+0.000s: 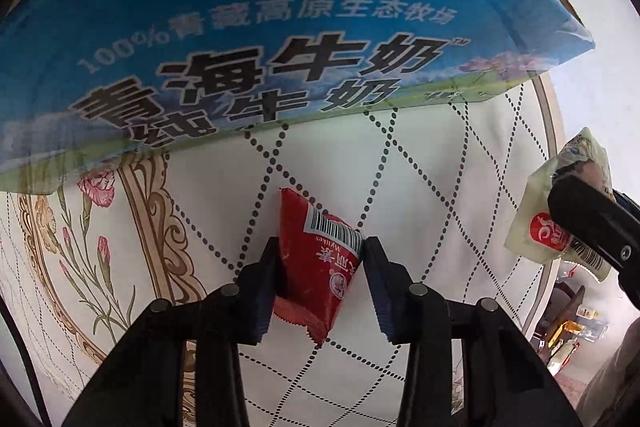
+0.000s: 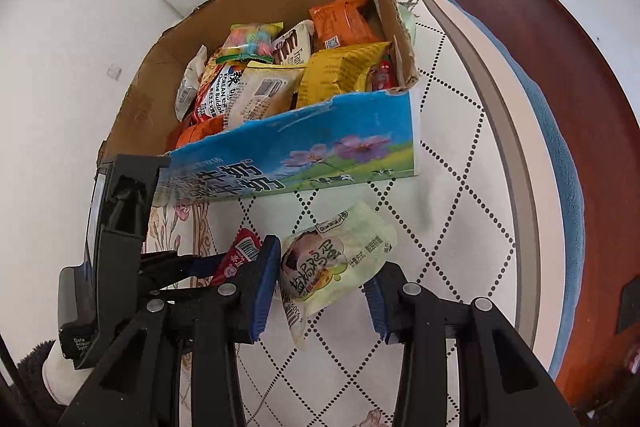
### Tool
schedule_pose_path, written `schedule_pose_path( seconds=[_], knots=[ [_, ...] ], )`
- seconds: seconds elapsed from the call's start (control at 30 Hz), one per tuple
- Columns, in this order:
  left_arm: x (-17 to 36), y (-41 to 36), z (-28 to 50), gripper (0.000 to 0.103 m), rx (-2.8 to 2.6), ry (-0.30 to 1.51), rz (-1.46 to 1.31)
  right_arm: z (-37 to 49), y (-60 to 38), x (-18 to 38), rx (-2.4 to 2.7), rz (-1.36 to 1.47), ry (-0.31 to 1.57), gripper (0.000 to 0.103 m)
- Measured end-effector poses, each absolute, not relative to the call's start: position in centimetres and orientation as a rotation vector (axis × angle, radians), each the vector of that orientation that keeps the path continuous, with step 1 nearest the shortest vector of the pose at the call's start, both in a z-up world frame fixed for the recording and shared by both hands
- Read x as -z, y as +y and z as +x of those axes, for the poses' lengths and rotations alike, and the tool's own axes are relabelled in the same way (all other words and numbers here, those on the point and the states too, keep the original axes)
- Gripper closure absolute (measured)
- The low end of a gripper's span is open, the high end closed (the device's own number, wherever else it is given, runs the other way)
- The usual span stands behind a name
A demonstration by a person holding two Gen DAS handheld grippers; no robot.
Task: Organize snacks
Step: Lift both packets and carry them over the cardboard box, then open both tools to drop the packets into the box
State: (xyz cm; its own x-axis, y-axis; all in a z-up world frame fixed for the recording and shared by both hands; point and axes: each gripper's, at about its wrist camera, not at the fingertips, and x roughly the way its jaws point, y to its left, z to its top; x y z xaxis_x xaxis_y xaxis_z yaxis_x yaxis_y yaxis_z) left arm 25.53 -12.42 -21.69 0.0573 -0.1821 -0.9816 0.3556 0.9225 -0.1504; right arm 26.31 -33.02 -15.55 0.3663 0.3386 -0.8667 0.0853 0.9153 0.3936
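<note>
Red snack packet [image 1: 320, 259] sits pinched between the closed-in fingers of the left hand-held gripper [image 1: 322, 263], just before the blue milk carton box [image 2: 288, 155] of snacks. Right hand-held gripper [image 2: 320, 291] grips a pale-green egg packet [image 2: 332, 259] above the patterned table [image 2: 448, 227].

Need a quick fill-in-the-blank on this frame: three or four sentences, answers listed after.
1. The left gripper holds a small ___ packet.
2. The right gripper holds a pale ___ packet.
3. The cardboard box has a ___ printed front with flowers.
4. An orange packet lies ___ the box.

Missing words: red; green; blue; inside
</note>
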Motion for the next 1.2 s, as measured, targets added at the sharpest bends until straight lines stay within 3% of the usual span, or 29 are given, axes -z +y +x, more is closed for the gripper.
schedule_pose_path(
  seconds=[0.13, 0.27, 0.47, 0.77, 0.8, 0.83, 0.87, 0.9, 0.93, 1.2],
  knots=[
    [19.1, -10.7, 24.6, 0.066, 0.418, 1.423, 0.061, 26.3, -33.4, 13.7, -0.178, 0.396, 1.159, 0.06],
    [13.0, -9.0, 24.8, 0.065, 0.464, 1.334, -0.013, 27.3, -33.7, 10.2, -0.21, 0.395, 1.104, 0.06],
    [6.0, -6.5, 31.1, 0.065, 0.364, 1.199, -0.016, 33.4, -33.2, 6.3, -0.2, 0.322, 1.041, 0.06],
    [9.3, -3.3, 44.6, 0.064, 0.178, 1.326, -0.058, 45.0, -32.3, 9.5, -0.127, 0.297, 1.178, 0.059],
    [9.9, -3.1, 45.3, 0.062, 0.161, 1.345, -0.057, 45.6, -32.3, 9.8, -0.112, 0.293, 1.197, 0.056],
    [10.5, -3.1, 46.0, 0.051, 0.137, 1.363, -0.042, 46.3, -32.0, 10.2, -0.104, 0.283, 1.212, 0.042],
    [10.9, -3.1, 46.5, 0.037, 0.125, 1.376, -0.028, 46.8, -31.8, 10.5, -0.104, 0.275, 1.222, 0.015],
    [11.4, -3.1, 46.5, 0.029, 0.12, 1.38, -0.024, 47.2, -31.5, 10.8, -0.099, 0.267, 1.237, 0.005],
    [11.6, -3.1, 46.4, 0.022, 0.116, 1.375, -0.021, 47.3, -31.3, 11.2, -0.102, 0.268, 1.241, 0.004],
    [12.8, -3.7, 45.4, 0.022, 0.113, 1.337, -0.019, 47.2, -29.7, 11.7, -0.089, 0.201, 1.267, 0.004]
  ],
)
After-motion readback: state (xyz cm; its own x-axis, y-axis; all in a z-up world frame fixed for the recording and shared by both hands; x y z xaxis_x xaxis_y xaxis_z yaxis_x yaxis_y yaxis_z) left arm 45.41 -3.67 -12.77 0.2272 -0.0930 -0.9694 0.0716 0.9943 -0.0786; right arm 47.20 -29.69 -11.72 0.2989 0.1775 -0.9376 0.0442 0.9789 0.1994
